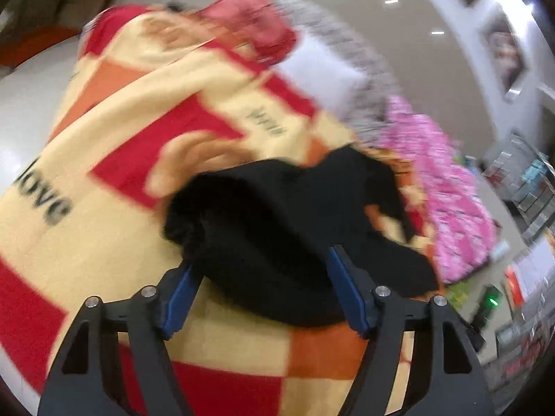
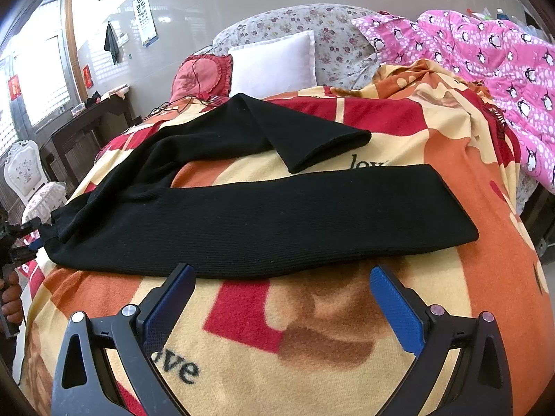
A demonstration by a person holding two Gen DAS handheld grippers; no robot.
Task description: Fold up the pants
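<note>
Black knit pants [image 2: 263,215] lie on a red, orange and cream blanket [image 2: 312,329] on a bed. The near leg lies straight across; the far leg is bent back with its cuff [image 2: 329,149] folded over. My right gripper [image 2: 281,274] is open and empty, just in front of the near leg's edge. In the blurred left wrist view my left gripper [image 1: 262,260] is open, its jaws standing either side of the bunched waist end of the pants [image 1: 277,228]. The left gripper also shows at the right wrist view's left edge [image 2: 20,239], at the waistband.
A pink penguin quilt [image 2: 485,59] lies at the bed's right side. A white pillow [image 2: 274,62], a red pillow [image 2: 201,72] and a floral bolster [image 2: 312,24] sit at the head. A dark desk [image 2: 90,118] and a white chair [image 2: 24,170] stand left.
</note>
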